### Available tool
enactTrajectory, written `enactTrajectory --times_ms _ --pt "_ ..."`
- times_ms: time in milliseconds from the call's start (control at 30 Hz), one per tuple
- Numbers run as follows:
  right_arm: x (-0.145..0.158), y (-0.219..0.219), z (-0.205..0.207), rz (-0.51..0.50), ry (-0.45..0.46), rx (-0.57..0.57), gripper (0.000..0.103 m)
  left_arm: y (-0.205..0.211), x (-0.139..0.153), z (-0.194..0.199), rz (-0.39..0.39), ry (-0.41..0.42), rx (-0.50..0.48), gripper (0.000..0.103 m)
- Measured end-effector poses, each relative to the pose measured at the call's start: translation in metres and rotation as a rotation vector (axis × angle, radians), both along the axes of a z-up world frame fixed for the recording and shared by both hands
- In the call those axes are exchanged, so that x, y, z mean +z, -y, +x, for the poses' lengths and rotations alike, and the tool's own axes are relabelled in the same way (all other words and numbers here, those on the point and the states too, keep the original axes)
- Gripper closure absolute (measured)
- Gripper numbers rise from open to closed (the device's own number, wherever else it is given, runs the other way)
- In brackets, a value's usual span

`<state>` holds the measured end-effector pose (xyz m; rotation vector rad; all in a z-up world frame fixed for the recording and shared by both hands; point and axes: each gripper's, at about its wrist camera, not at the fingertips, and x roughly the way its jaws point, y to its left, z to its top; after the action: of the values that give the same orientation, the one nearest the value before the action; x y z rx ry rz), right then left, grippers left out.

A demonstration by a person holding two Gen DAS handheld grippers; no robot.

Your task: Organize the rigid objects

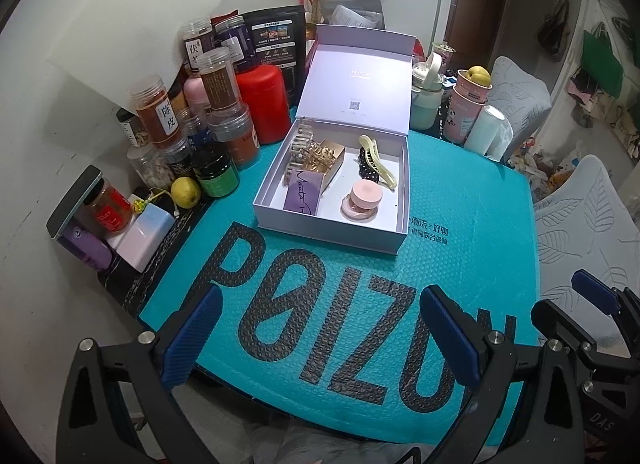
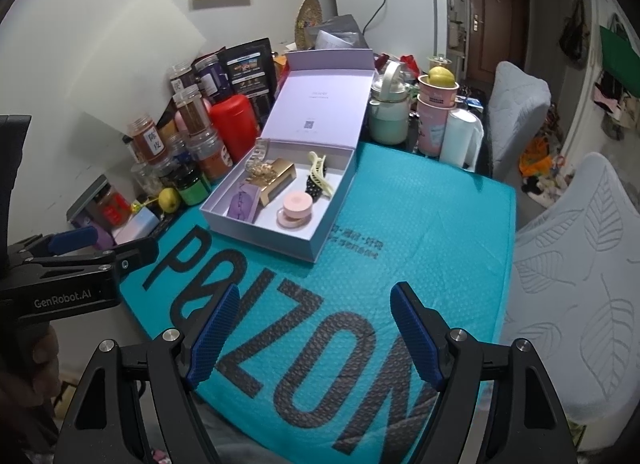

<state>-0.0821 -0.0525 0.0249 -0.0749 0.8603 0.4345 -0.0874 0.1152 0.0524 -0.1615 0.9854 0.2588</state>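
Observation:
An open lilac gift box (image 1: 320, 238) (image 2: 260, 238) sits on the teal bubble mailer (image 1: 460, 192) (image 2: 420, 216), its lid propped upright behind. Inside lie a purple card box (image 1: 302, 194) (image 2: 243, 204), a gold box with clips (image 1: 320, 154) (image 2: 276, 174), a pink round jar (image 1: 362, 200) (image 2: 295, 209) and a yellow-and-black hair claw (image 1: 376, 164) (image 2: 320, 176). My left gripper (image 1: 320, 338) hovers open over the mailer's near part, nothing between its blue pads. My right gripper (image 2: 314, 338) is likewise open and empty, nearer the front edge.
Stacked spice jars (image 1: 160, 112) (image 2: 146, 136), a red canister (image 1: 264, 104) (image 2: 234, 124) and a small green fruit (image 1: 186, 192) (image 2: 169, 200) crowd the wall side. A mint kettle (image 2: 388, 112), pink cups (image 2: 436, 104) and cushioned chairs (image 2: 580, 284) stand to the right.

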Motion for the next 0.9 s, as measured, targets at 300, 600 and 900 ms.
enactTrajectory --times_ms 300,600,900 --pt "0.0005 -0.0009 -0.0009 0.000 0.000 0.001 0.024 -0.0006 0.0002 -0.0015 -0.009 -0.001 -0.002 0.002" --pt "0.0012 -0.0012 -0.0021 -0.001 0.003 0.003 0.024 -0.0003 0.0011 -0.0040 -0.008 0.000 -0.007 0.002" --pt "0.0009 -0.0002 -0.0015 -0.004 -0.001 0.002 0.024 0.0014 0.0009 -0.0041 -0.004 -0.002 -0.013 0.002"
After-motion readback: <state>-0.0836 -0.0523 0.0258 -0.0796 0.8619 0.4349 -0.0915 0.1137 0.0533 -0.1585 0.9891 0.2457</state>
